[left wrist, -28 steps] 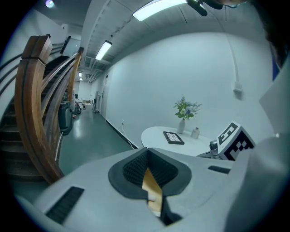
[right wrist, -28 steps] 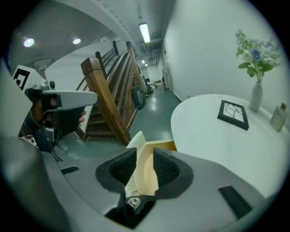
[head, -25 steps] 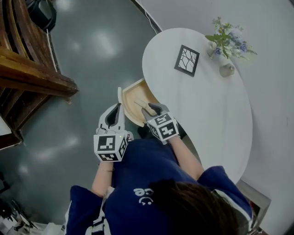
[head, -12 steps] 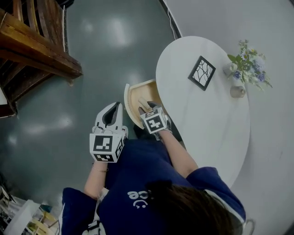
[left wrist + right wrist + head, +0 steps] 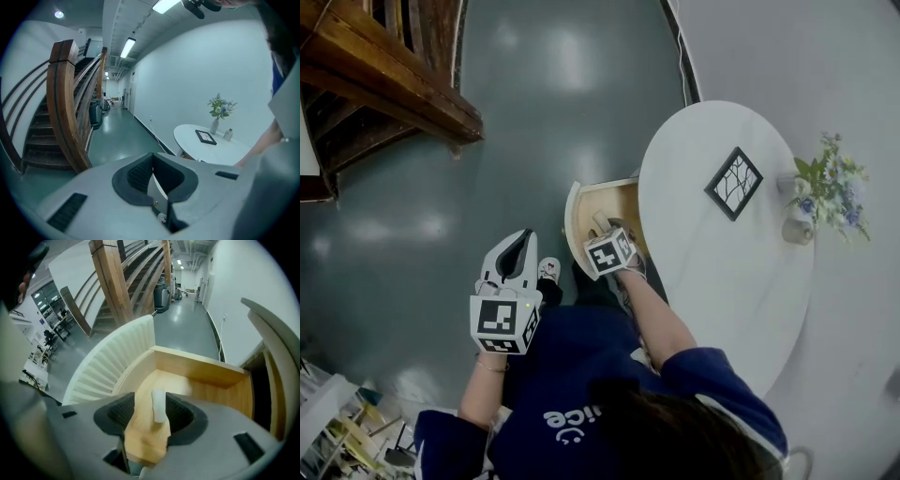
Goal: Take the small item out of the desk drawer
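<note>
The wooden drawer (image 5: 581,208) stands pulled out from under the white round table (image 5: 722,272). Its ribbed white front (image 5: 110,364) curves at the left in the right gripper view. A small white oblong item (image 5: 159,405) lies on the drawer floor. My right gripper (image 5: 151,412) reaches down into the drawer with its jaws opening. The item lies between them, close to the right pad, with bare wood showing on its left. In the head view the marker cube (image 5: 609,251) hides most of the item. My left gripper (image 5: 152,177) hangs shut and empty over the floor, left of the drawer.
On the table sit a black-framed picture (image 5: 736,183), a vase of flowers (image 5: 830,183) and a small bottle (image 5: 797,232). A wooden staircase (image 5: 389,89) rises at the upper left. Grey glossy floor (image 5: 553,103) spreads between stairs and table.
The head view has swung, so table and drawer sit further right. My right gripper has tipped deeper into the drawer. The left gripper has drifted down and left, away from the drawer.
</note>
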